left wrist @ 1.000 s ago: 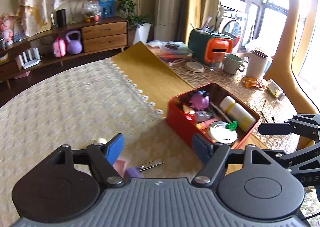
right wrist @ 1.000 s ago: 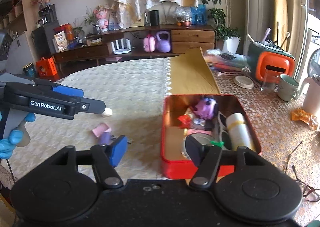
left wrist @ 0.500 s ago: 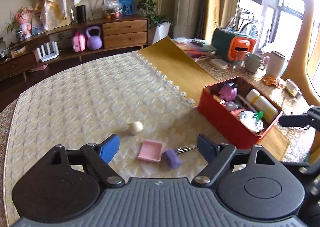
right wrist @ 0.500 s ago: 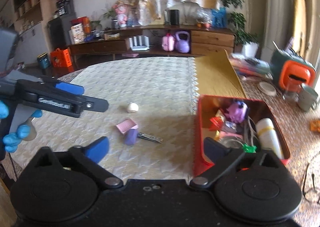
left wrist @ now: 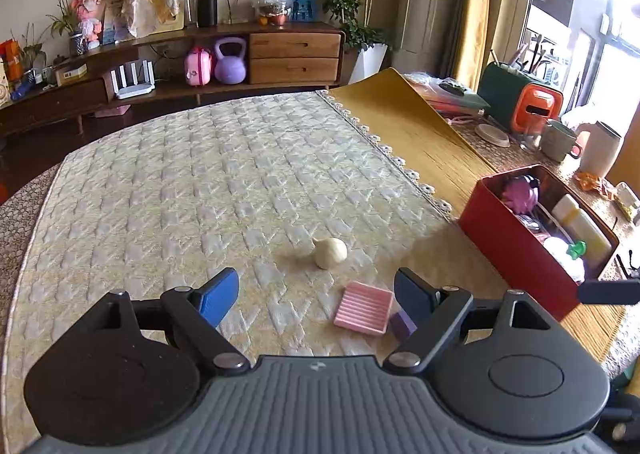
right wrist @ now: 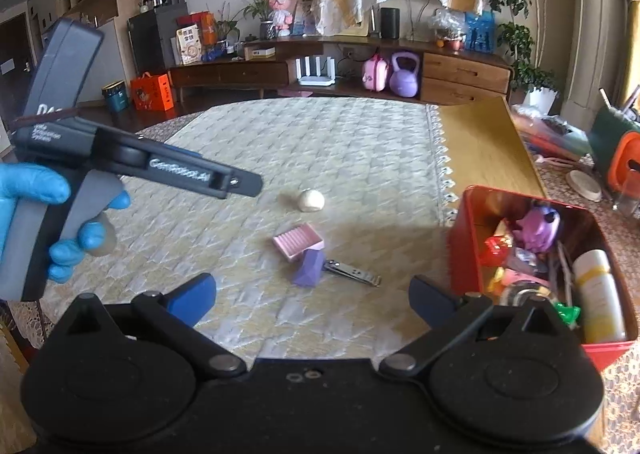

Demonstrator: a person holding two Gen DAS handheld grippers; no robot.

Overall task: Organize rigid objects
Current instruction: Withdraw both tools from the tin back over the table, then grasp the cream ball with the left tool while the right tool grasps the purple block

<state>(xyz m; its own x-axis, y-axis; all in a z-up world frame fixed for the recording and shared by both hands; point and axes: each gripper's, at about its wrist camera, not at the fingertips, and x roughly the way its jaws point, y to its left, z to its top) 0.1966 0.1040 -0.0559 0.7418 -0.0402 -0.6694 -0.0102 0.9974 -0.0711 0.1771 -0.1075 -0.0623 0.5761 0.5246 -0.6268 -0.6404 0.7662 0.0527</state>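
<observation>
On the quilted table cover, from left to right: the left gripper (right wrist: 224, 184), held in a blue-gloved hand (right wrist: 44, 214), hovers with jaws apart and empty; a cream ball (right wrist: 311, 200) lies farthest, a pink ribbed tray (right wrist: 298, 243) nearer, then a purple block (right wrist: 308, 268) touching a nail clipper (right wrist: 352, 273). Nearest, the right gripper (right wrist: 312, 296) gapes wide and empty over these loose pieces, apparently to collect them. At right, the red tin (right wrist: 464, 238) already holds sorted items.

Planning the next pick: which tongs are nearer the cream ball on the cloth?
Left. The left tongs hang open just short of the cream ball; the right tongs sit farther back, behind the purple block.
</observation>
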